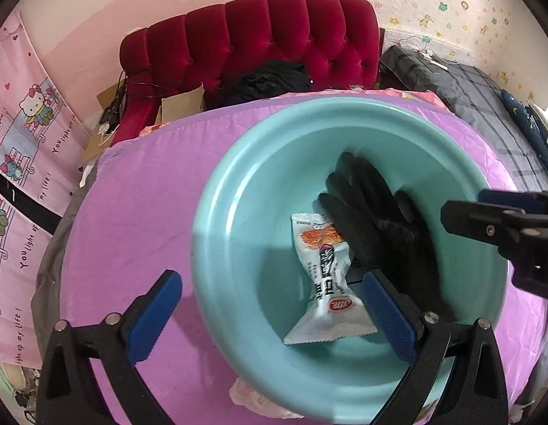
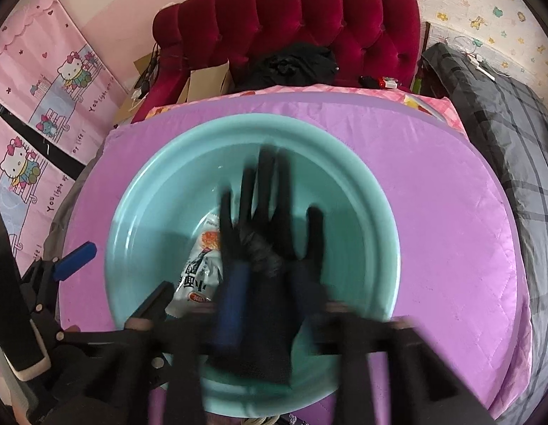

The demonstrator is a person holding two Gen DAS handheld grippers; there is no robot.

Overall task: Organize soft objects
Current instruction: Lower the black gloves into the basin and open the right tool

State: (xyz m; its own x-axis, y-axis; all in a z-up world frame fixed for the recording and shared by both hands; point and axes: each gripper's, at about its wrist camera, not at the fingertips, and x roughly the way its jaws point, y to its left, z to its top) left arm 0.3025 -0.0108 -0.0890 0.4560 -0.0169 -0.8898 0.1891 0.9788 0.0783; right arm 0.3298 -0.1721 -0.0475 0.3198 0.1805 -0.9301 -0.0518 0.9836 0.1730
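Step in hand looked like dropping the black glove into the teal basin. The basin sat on a purple mat over the worktop. A white snack packet lay on the basin floor, glove partly over its right edge. Left tool was spread wide with nothing between its blue pads; one finger hung outside the basin's left rim, the other inside, just beside the packet. Right tool was heavily motion-blurred in its own view: one blue pad showed by the glove's cuff, the other was lost in blur, so I could not tell if it was gripping the glove or had let go. In the left view the right tool's black tip showed at the frame's right edge, just beside the glove, contact unclear. Judgement: if the glove was free, next move called for pulling the right tool clear and finding another soft item; none was plainly visible on the mat. A pale crumpled thing peeked from under the basin's near rim, too cut off to name. Packet print unreadable.
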